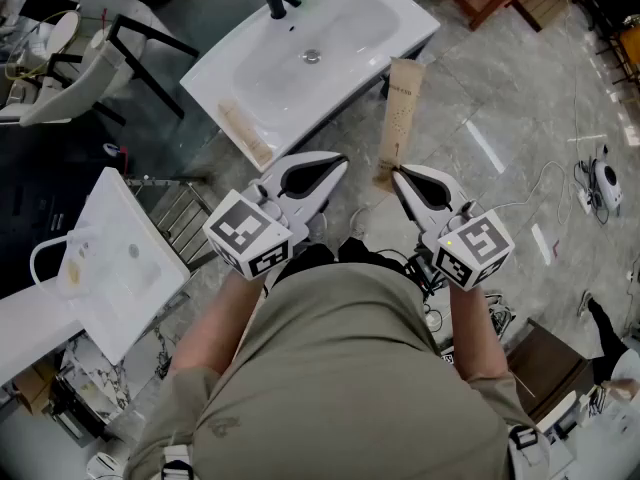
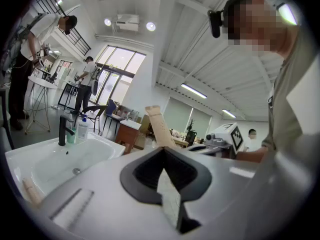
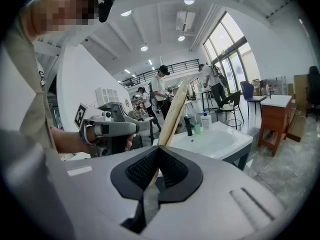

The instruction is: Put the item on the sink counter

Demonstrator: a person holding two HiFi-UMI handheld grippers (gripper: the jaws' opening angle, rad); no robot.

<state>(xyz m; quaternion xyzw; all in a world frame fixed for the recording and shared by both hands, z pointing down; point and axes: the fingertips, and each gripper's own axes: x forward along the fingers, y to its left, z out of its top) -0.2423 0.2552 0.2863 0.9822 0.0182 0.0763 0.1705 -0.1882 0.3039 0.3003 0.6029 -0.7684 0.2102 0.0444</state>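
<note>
Bystanders (image 3: 161, 86) in gripper views alone, right tool (image 3: 157, 159) pinching tan carton (image 3: 175, 111)

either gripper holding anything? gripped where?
Right gripper pinches the long flat tan cardboard box at its lower end. Left gripper is shut, empty.

A long, flat tan carton (image 1: 398, 118) is leaning upright just beside the white sink counter (image 1: 225, 73), its lower end being pinched by the right gripper (image 1: 398, 175).
</note>
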